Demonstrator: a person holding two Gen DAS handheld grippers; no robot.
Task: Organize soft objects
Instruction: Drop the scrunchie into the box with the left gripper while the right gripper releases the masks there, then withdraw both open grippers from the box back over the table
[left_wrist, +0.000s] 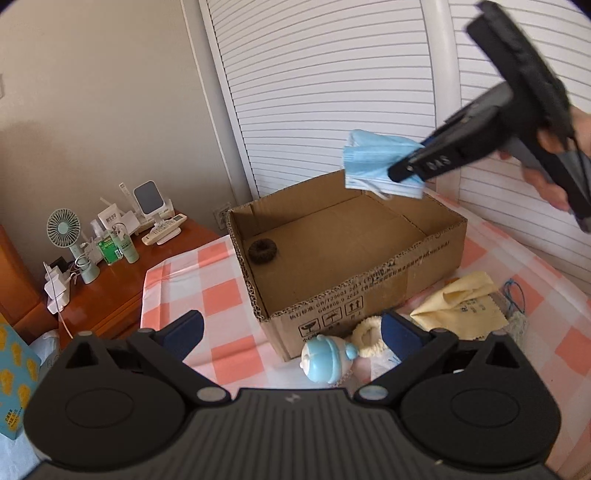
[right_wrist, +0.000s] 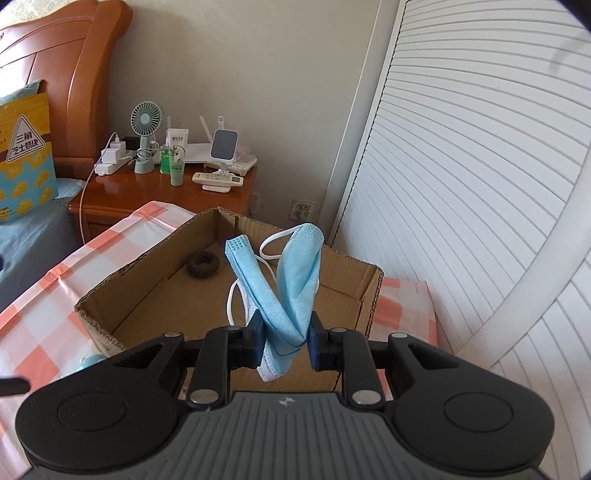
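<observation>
Clamping the folded blue face mask (right_wrist: 284, 291) between its narrow-set pads, the right gripper (right_wrist: 283, 341) holds it in the air above the open cardboard box (right_wrist: 147, 295), while the left gripper (left_wrist: 291, 332) stands spread wide with nothing in it, low over the checked cloth (left_wrist: 221, 295) beside a cream scrunchie (left_wrist: 367, 338) and a yellow cloth (left_wrist: 461, 302). Light and limp, the mask should droop and its ear loops may snag, so a pinch across the bunched middle looks soundest. Farther in, a dark scrunchie (left_wrist: 263, 251) already lies on the box floor.
</observation>
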